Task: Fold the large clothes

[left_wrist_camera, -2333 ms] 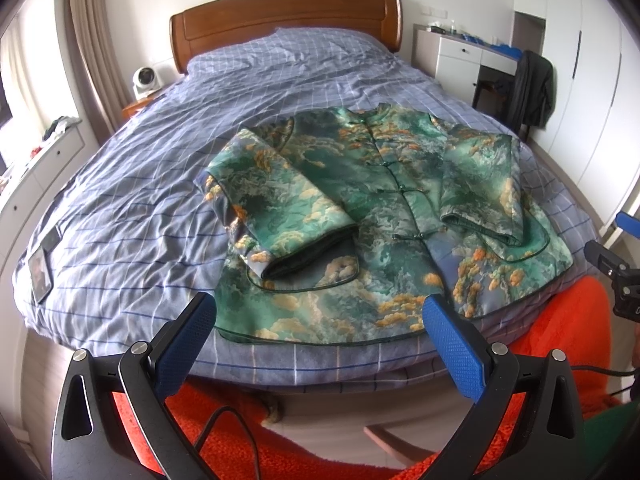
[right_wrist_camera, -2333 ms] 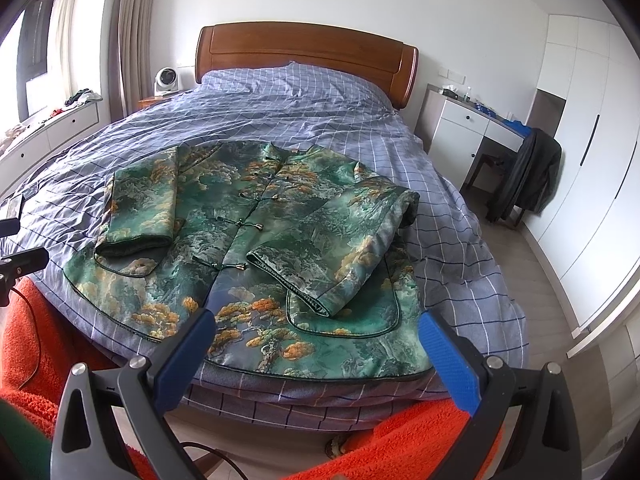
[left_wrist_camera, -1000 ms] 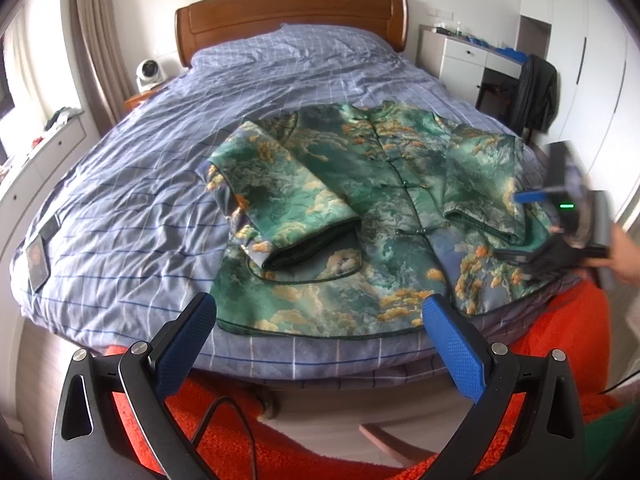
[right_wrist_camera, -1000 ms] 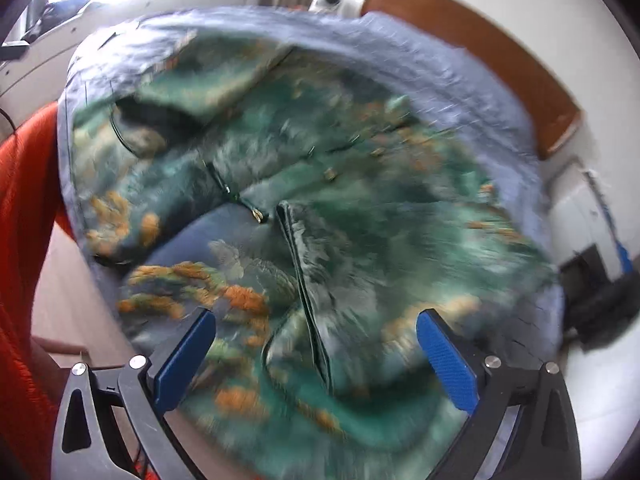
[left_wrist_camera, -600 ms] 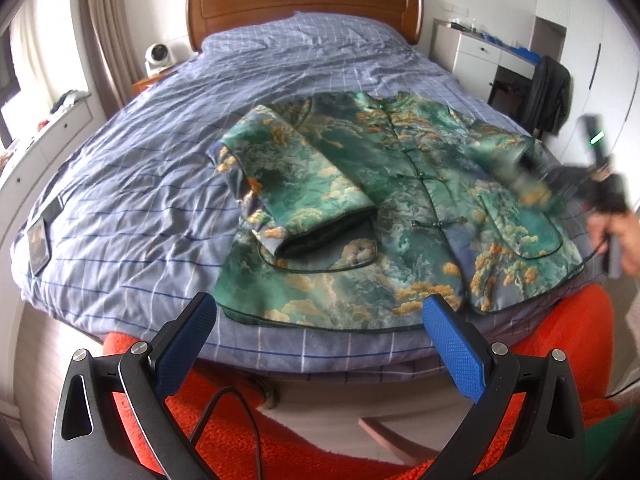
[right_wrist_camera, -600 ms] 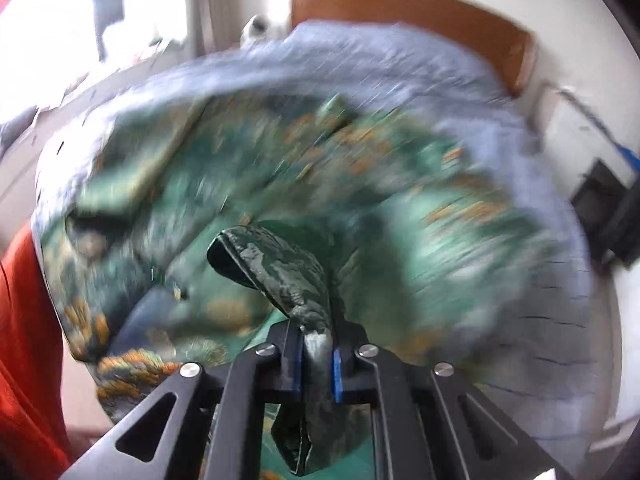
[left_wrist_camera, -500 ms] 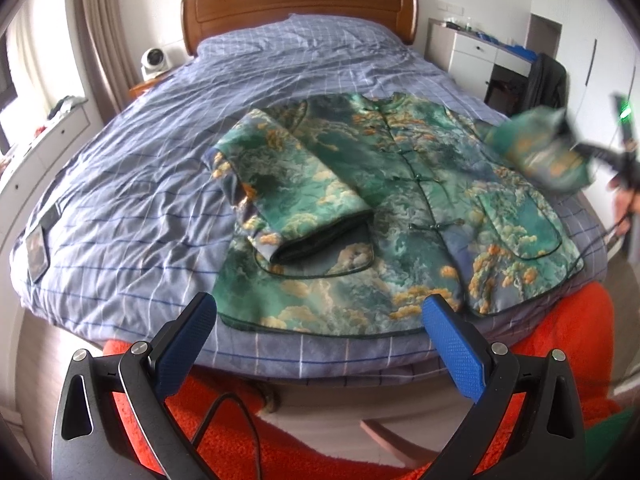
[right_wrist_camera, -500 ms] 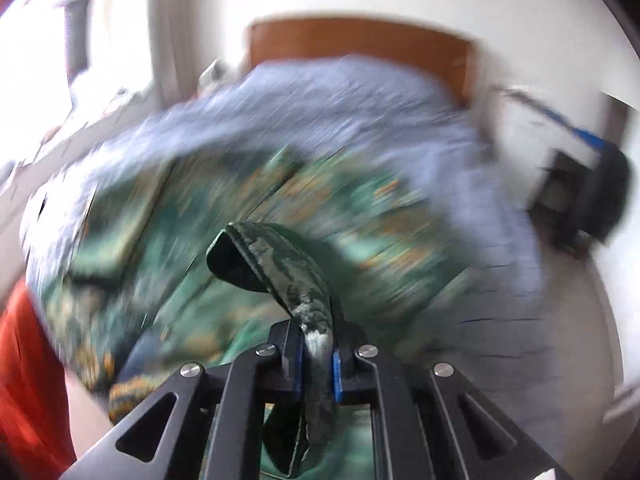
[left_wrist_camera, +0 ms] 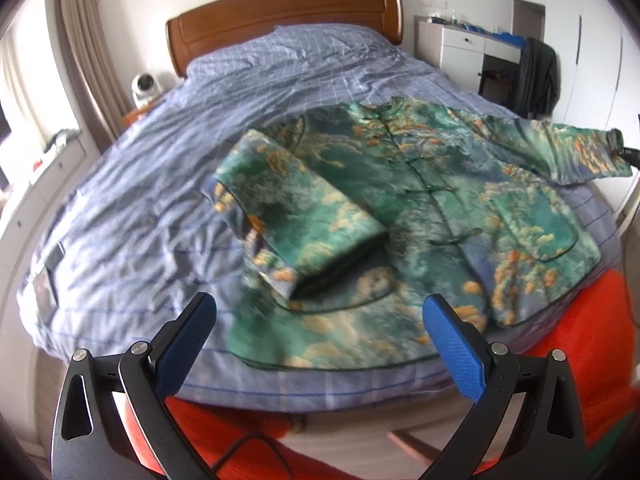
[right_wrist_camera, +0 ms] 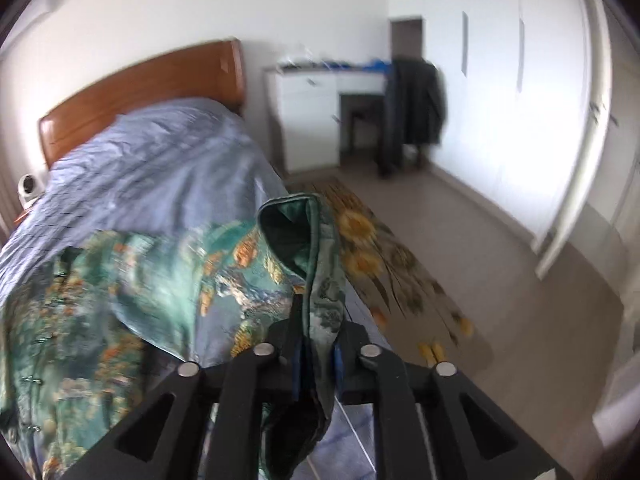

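Right gripper (right_wrist_camera: 316, 354): we see its jaws clamped on the cuff of the jacket's sleeve (right_wrist_camera: 316, 256); the cuff stands up between the blue pads, dark lining showing.
Left gripper (left_wrist_camera: 318, 336): jaws spread wide, holding nothing; we hold it off the foot of the bed, above the orange cloth (left_wrist_camera: 600, 344).
Jacket (left_wrist_camera: 424, 216): green brocade with orange clouds, lying front up on the bed, frog buttons closed down the middle.
Sleeves: one sleeve (left_wrist_camera: 304, 208) lies folded across the chest; the other (left_wrist_camera: 568, 148) is stretched out past the bed's side, its end at the right gripper.
Bed (left_wrist_camera: 168, 184): blue checked sheet, wooden headboard (left_wrist_camera: 284, 16).
Beyond: white drawers (right_wrist_camera: 308, 120), dark coat on a chair (right_wrist_camera: 412, 108), flowered rug (right_wrist_camera: 384, 264).
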A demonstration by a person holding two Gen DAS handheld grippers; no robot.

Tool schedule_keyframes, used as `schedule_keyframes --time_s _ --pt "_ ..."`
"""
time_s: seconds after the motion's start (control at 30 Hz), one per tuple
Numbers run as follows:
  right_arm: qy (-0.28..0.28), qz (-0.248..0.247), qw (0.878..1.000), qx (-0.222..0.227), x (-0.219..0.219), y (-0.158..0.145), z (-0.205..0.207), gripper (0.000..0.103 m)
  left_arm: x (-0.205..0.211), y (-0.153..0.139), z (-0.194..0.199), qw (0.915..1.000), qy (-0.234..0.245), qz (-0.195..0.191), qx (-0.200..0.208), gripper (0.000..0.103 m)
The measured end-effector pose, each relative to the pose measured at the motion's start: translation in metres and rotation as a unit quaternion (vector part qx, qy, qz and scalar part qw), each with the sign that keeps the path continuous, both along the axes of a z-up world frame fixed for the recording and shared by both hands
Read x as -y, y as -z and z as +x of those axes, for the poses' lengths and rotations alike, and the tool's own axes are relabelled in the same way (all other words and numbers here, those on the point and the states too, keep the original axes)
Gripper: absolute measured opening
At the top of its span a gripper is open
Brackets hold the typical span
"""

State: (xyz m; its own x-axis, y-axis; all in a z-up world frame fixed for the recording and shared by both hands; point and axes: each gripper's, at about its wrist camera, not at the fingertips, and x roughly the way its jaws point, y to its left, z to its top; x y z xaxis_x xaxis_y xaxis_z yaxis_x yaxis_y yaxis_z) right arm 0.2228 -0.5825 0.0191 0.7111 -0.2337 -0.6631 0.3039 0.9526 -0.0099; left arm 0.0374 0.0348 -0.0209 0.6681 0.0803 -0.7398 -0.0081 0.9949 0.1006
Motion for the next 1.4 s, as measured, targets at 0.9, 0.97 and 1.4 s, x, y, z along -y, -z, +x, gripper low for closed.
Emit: schedule_keyframes --time_s 0.9,0.97,1.4 --pt "-0.25 0.027 0.967 -0.048 -0.238 0.032 -0.111 0.065 0.01 0.052 0.066 0.9828 0.144 0.111 -0.032 0.103" --pt "-0.262 0.024 0.963 -0.054 -0.251 0.034 -0.11 0.065 -0.003 0.054 0.078 0.9843 0.143 0.094 -0.043 0.103" --pt "-0.274 0.065 0.958 -0.061 -0.265 0.04 -0.125 0.065 0.006 0.121 0.159 0.9615 0.223 0.082 -0.139 0.1"
